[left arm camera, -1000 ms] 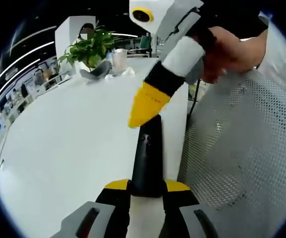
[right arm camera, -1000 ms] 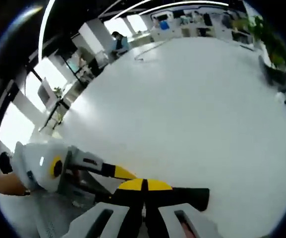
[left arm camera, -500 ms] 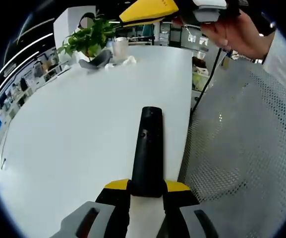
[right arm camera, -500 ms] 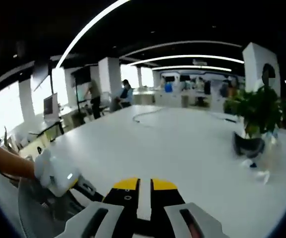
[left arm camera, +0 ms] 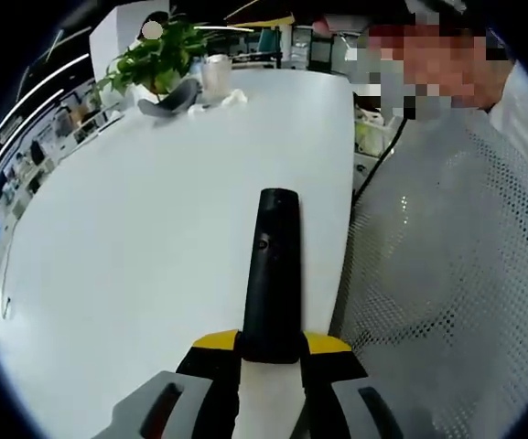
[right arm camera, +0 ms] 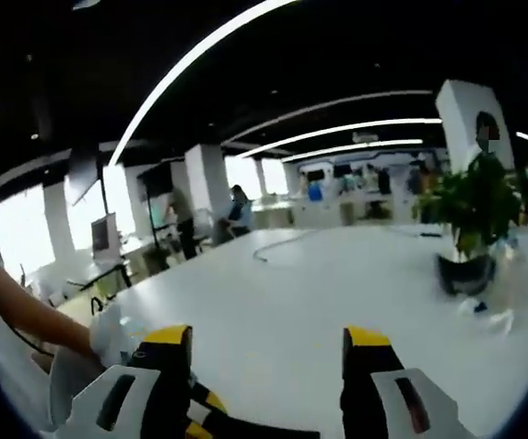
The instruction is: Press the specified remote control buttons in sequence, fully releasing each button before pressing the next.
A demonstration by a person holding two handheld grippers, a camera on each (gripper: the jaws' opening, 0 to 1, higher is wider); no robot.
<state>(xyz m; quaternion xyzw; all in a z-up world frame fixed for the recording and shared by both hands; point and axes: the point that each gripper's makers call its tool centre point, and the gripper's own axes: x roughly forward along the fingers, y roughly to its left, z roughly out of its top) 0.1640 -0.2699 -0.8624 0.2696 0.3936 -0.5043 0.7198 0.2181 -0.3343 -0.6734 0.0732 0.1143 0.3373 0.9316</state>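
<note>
**Left gripper pinches the remote; right gripper spread above the table**

In the left gripper view, the left gripper rises from the bottom centre, its yellow-tipped jaws pressed against the near end of a black remote control. The remote runs up the middle of the frame over the white table, its far end near the frame's centre, with one small round button visible on its upper face (other buttons are too dark to make out). To the right of the remote, at the table's edge, is the white mesh chair back. In the upper left of the frame, at the far end of the table, stand a potted plant, a white cup and a crumpled tissue close together.

In the right gripper view, the right gripper stands with its jaws spread wide apart, nothing between them, above the same white table. The potted plant sits at the right of the frame. At the lower left, a person's forearm reaches in beside the gripper's left jaw.
</note>
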